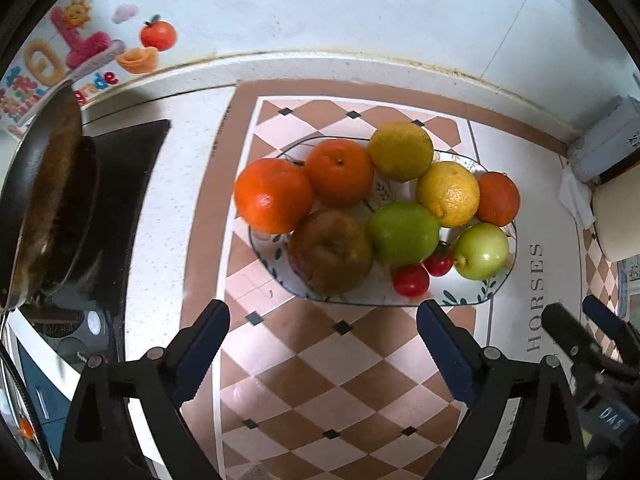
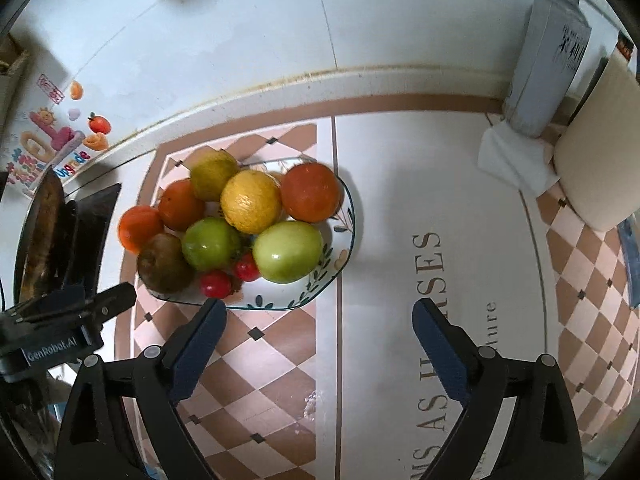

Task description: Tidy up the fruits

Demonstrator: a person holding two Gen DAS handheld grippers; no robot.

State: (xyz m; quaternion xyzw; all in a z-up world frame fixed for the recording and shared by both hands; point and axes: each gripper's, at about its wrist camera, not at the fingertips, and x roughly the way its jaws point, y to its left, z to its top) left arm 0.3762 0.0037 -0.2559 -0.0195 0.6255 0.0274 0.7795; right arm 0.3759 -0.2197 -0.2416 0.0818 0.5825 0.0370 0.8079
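**Both grippers wide open above a full fruit plate**

Blue-padded black fingers of the left gripper [image 1: 323,312] frame the bottom of the left wrist view, spread wide with nothing between them; only the brown-and-cream checked mat [image 1: 320,380] lies under the gap. Just beyond the fingertips sits the white ceramic plate with a leaf-print rim [image 1: 472,300], rounded at its corners, its near edge close to the pads but not touching. On it, packed together, are three glossy oranges [image 1: 273,195], two dimpled yellow lemons [image 1: 448,194], two smooth green apples [image 1: 402,234], a dull brown apple [image 1: 330,252] and two small red tomatoes [image 1: 410,280]. The leftmost orange overhangs the plate's left rim. To the left, well apart, a dark frying pan [image 1: 44,200] stands on a black stove. Bare mat lies open in front of the plate; the tiled wall closes the far side.

From the right wrist, the right gripper [image 2: 318,312] is likewise opened wide and empty, its left finger [image 2: 200,344] near the plate's front edge. Smooth white mat with printed lettering [image 2: 428,264] stretches free to the right of the plate. At the far right corner stand a grey-white carton [image 2: 548,60] and a cream cylinder [image 2: 596,160], with folded white paper [image 2: 512,160] at their foot.
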